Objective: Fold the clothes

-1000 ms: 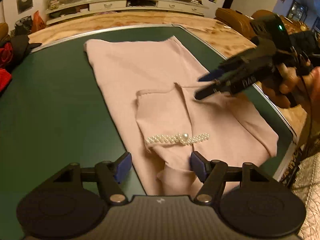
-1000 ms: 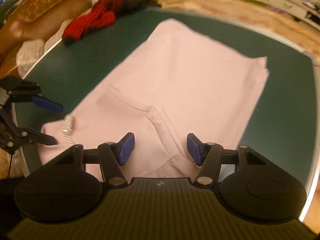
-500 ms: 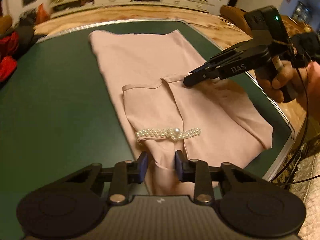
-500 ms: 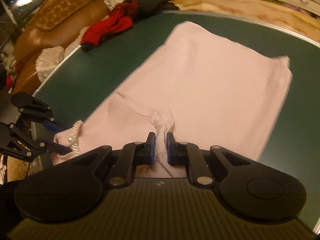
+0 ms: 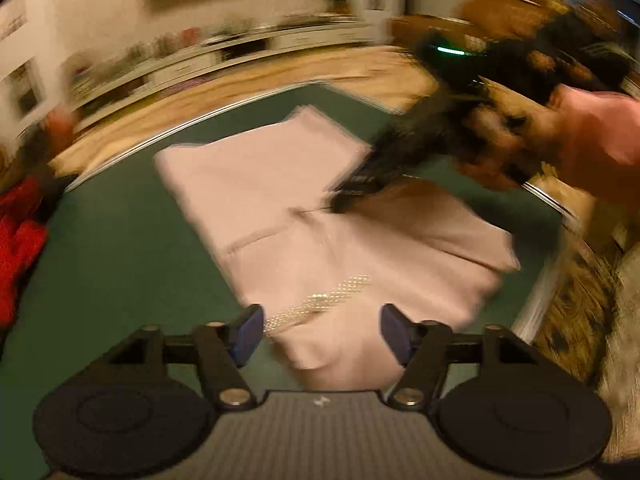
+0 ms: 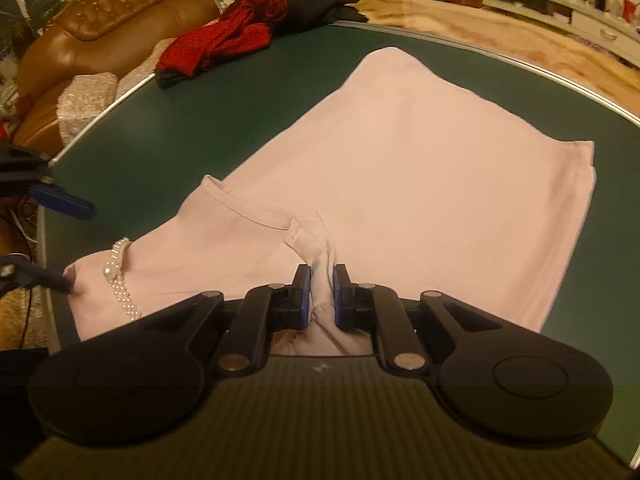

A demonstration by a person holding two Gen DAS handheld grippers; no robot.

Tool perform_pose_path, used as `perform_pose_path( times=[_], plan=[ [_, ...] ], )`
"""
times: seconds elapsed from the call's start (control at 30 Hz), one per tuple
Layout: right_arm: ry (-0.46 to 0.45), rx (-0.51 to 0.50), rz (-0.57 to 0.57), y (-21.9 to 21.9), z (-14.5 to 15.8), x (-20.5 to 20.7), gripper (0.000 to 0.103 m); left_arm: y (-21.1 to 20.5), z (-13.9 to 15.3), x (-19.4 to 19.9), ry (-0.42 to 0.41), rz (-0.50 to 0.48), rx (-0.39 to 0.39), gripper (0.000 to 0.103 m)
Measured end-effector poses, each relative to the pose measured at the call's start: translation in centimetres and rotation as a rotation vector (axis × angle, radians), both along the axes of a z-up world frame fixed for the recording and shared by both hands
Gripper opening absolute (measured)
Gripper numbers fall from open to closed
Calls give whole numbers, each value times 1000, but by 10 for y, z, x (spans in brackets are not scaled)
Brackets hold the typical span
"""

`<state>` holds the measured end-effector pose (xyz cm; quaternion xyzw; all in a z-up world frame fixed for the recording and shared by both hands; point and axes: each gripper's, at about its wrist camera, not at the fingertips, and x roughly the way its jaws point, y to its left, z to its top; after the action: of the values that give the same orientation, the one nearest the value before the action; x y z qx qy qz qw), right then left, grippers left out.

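Fingers of right gripper (image 6: 321, 292) pinch pink garment (image 6: 420, 152); left gripper (image 5: 322, 334) fingers opening, clear of cloth

One pink garment (image 6: 420, 152) (two grippers)

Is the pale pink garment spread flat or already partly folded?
Partly folded: the pale pink garment has both sleeves turned in over its body, and the right hand-held gripper pinches one sleeve.

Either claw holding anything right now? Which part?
Right claw pinches a bunched fold of the pink garment, by the sleeve hem. Left claw is opening, pads clear of the fabric.
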<state>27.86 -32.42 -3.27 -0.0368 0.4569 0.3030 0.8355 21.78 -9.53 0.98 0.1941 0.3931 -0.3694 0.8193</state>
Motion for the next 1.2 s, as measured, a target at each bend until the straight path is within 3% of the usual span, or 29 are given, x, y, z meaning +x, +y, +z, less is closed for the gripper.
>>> perform_pose_path(
  times=[0.1,0.17,0.27,0.33,0.5,0.67,0.8,0.83,0.97,1.1,1.17,1.2],
  plan=[
    [-10,-13,-54,-1,3,1,40,-15,-10,-11,-23,-156,50,78],
    [-21,0,-87,-4,13,-4,42,-24,-19,-16,-23,-216,107,78],
    [-125,2,-44,-1,41,-43,51,-29,-31,-18,-27,-261,152,81],
    [-190,-41,41,9,53,-78,69,-30,-37,-19,-28,-288,182,83],
    [-279,-221,241,49,42,-156,72,-34,-41,-27,-73,-356,204,90],
    [-305,-345,361,74,19,-182,72,-38,-38,-29,-117,-373,228,90],
    [-334,-426,422,84,12,-183,67,-40,-39,-23,-118,-403,232,90],
    [-340,-445,443,86,10,-183,58,-41,-40,-23,-120,-406,236,90],
    [-369,-515,494,94,6,-183,36,-44,-45,-22,-124,-427,248,90],
    [-372,-550,502,100,3,-181,10,-53,-54,-24,-180,-468,294,90],
    [-374,-533,489,99,6,-179,6,-55,-57,-25,-229,-495,316,88],
    [-375,-521,477,98,9,-178,6,-56,-59,-26,-252,-509,327,81]
  ],
)
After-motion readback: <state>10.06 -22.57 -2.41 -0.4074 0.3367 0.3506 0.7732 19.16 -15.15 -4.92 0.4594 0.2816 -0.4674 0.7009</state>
